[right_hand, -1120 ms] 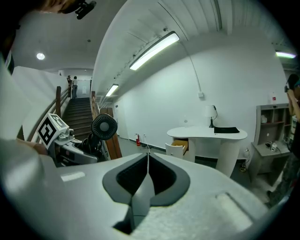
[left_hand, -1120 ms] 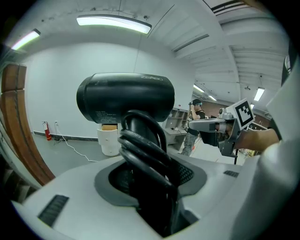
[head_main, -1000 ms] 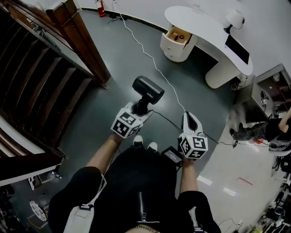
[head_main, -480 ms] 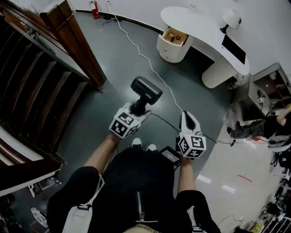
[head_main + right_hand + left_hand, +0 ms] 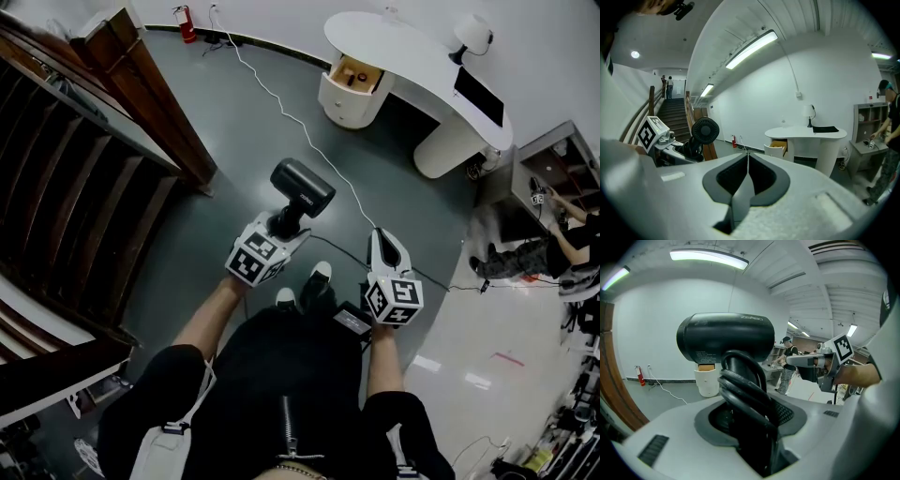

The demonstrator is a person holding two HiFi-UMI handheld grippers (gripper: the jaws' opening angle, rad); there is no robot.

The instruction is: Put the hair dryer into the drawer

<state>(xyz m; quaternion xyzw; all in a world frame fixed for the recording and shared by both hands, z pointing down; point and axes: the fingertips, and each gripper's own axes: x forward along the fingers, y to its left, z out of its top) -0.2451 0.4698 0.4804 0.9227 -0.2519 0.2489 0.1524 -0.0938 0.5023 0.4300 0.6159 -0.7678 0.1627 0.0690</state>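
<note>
A black hair dryer (image 5: 302, 186) stands upright in my left gripper (image 5: 281, 225), which is shut on its handle with the coiled cord wrapped against it. In the left gripper view the dryer's body (image 5: 725, 337) fills the middle, above the handle and cord. My right gripper (image 5: 384, 248) is held beside it, shut and empty; its jaws meet in the right gripper view (image 5: 747, 159). The open drawer (image 5: 354, 73) with a wooden inside belongs to a round white cabinet under the curved white desk (image 5: 412, 58), far ahead. It also shows small in the right gripper view as the drawer (image 5: 777, 147).
A wooden staircase (image 5: 84, 159) with a post fills the left. A white cable (image 5: 300, 127) runs across the dark floor toward the wall. A lamp (image 5: 472, 37) and a dark pad sit on the desk. Another person (image 5: 567, 248) stands at a shelf to the right.
The desk and drawer have shifted slightly up and left in the head view. One of my feet has stepped forward. Both grippers keep their hold and pose.
</note>
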